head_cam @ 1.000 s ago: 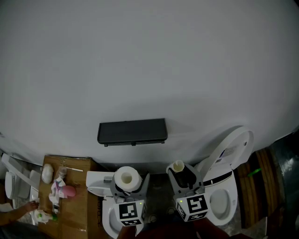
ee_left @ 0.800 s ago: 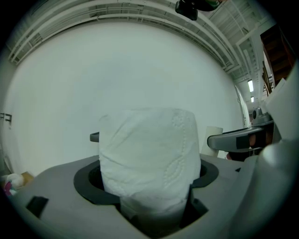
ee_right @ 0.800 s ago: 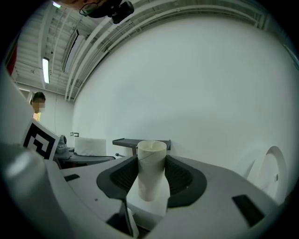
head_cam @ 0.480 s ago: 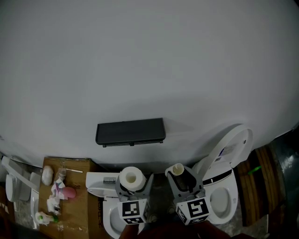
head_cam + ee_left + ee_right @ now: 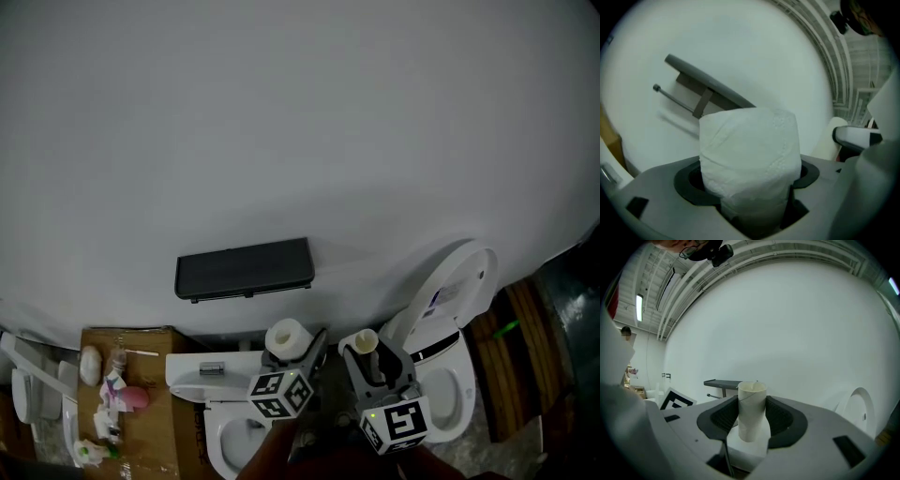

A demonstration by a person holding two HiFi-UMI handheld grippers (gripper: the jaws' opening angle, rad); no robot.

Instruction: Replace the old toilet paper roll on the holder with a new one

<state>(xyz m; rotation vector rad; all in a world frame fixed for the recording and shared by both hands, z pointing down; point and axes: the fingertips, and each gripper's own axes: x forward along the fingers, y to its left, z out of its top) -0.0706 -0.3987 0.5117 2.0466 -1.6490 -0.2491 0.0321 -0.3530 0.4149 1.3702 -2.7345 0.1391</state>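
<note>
half done, judging by bare metal holder bar (image 5: 675,98) | left gripper (image 5: 295,347): clamps full white toilet paper roll (image 5: 750,154), near dark flat-topped wall holder (image 5: 244,269), apart from it | right gripper (image 5: 372,361): clamps bare beige cardboard tube (image 5: 751,408), off holder | to do: mount new roll

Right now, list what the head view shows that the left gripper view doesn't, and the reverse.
Only the head view: the right gripper shut on the cardboard tube, plus the pink item and other clutter on the cardboard sheet. Only the left gripper view: the thin bar under the holder, and ceiling ribs at top right. Both: the left gripper shut on the new roll, the holder, and the white wall. I can't identify the pale shapes at the left gripper view's right edge.
</note>
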